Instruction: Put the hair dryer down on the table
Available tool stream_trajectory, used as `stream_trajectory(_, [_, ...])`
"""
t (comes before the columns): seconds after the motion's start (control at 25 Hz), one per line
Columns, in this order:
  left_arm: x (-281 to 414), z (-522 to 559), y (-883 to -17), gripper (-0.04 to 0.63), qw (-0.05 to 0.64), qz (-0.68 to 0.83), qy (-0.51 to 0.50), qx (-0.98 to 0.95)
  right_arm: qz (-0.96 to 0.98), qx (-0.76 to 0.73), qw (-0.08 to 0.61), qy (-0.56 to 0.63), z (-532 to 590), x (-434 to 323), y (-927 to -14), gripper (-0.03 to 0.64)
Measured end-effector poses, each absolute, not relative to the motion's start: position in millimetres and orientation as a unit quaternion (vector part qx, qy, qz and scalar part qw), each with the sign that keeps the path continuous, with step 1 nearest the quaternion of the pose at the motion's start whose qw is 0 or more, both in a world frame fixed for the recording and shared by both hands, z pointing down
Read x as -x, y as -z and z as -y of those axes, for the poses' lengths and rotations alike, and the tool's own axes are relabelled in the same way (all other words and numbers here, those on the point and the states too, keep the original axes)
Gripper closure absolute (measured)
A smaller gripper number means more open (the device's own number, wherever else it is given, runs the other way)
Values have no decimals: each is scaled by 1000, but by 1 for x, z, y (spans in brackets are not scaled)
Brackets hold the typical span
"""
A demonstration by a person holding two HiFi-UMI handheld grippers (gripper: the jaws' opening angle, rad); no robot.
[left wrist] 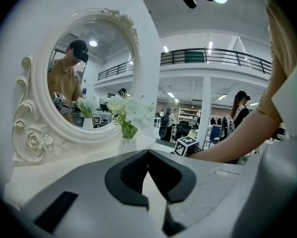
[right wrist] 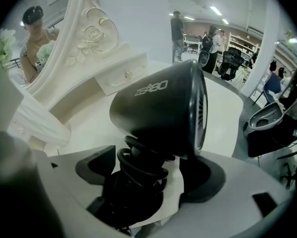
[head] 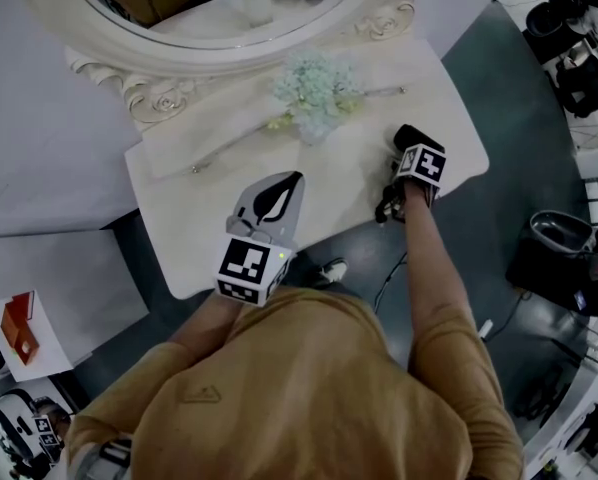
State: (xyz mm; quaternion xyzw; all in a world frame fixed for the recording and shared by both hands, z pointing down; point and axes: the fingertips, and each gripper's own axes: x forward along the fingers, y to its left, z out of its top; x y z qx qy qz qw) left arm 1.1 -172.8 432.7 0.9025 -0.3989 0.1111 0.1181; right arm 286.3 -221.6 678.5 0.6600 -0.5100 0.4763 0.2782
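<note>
Right of the mirror (head: 209, 60), the dryer (right wrist: 158, 108) looks to rest near the surface (head: 359, 183) edge, its coiled cord (right wrist: 138, 162) between the right gripper (right wrist: 151, 175)'s wide jaws, which should lift straight off without snagging it; the left gripper (head: 291, 183)'s jaws are together, empty.

An ornate white oval mirror (head: 219, 56) stands at twelve o'clock. Pale blue-white flowers (head: 316, 90) sit at its five o'clock.
</note>
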Motion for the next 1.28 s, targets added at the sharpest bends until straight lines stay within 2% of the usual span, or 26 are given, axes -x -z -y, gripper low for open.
stream_trajectory(0.44, [5, 179, -438, 592, 130, 394, -107, -904, 503, -672, 287, -462, 220, -290, -678, 179])
stream_trajectory(0.68, [4, 181, -441, 592, 134, 387, -109, -906, 525, -671, 267, -450, 218, -289, -671, 147])
stream_trajectory(1.08, [-18, 178, -442, 592, 133, 354, -116, -918, 559, -666, 265, -417, 217, -286, -660, 143])
stream_trajectory(1.28, [-27, 176, -445, 592, 129, 342, -121, -923, 567, -680, 235, -400, 219, -295, -639, 152])
